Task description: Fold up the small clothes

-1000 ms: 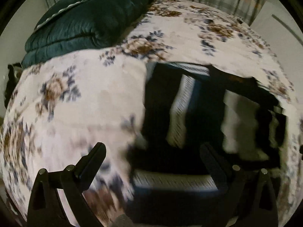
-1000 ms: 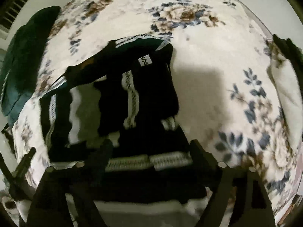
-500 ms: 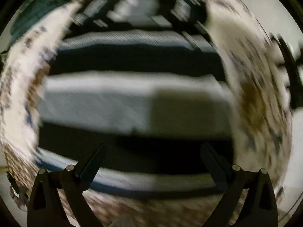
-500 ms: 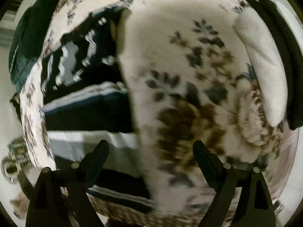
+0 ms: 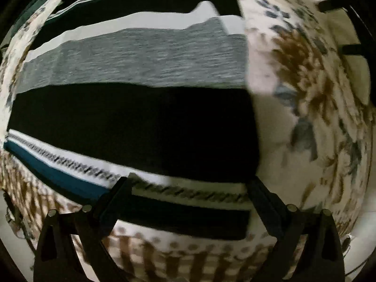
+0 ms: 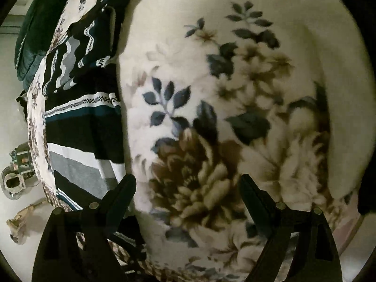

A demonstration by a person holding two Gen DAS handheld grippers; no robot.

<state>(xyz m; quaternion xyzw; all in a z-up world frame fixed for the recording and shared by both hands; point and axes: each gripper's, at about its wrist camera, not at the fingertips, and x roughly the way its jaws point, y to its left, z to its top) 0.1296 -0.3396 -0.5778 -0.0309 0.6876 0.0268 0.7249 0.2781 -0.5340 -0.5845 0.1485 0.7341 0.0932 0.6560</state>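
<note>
Now, L gripper [image 5: 188,188] points down over the striped garment [image 5: 131,122], which lies flat on the floral bed cover [image 5: 317,122]; fingers apart, nothing between. R gripper [image 6: 188,185] hangs over bare cover w/ garment's edge by its left finger [image 6: 122,195]; fingers wide, empty.

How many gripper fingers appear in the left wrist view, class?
2: one finger at lower left, one at lower right, both over the striped garment's near edge. None seem hidden.
</note>
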